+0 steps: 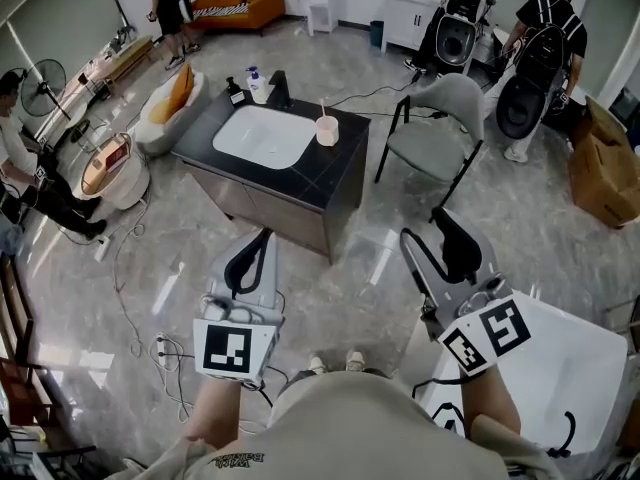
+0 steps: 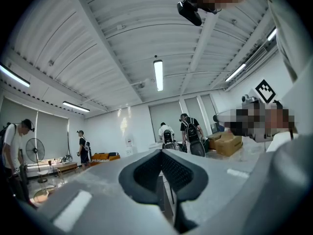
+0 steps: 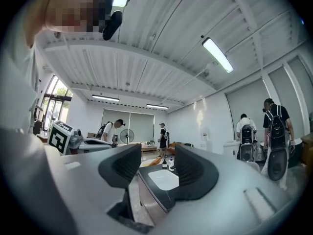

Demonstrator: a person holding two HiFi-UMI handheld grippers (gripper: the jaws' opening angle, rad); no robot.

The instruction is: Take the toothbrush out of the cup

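The cup [image 1: 327, 130] stood on the dark surface [image 1: 345, 171] at three o'clock of the sink [image 1: 262, 135], with the toothbrush [image 1: 322, 108] upright inside it. Both tools were held level, well short of the surface, which lay toward twelve o'clock from them. The left tool [image 1: 250, 261], at seven o'clock of the cup, had its jaws pressed together on nothing. The right tool [image 1: 447, 243], at five o'clock, had its jaws spread wide, with nothing between them.

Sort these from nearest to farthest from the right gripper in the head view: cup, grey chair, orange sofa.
1. grey chair, just ahead of the right gripper.
2. cup, on the counter, further left.
3. orange sofa, at the far wall.
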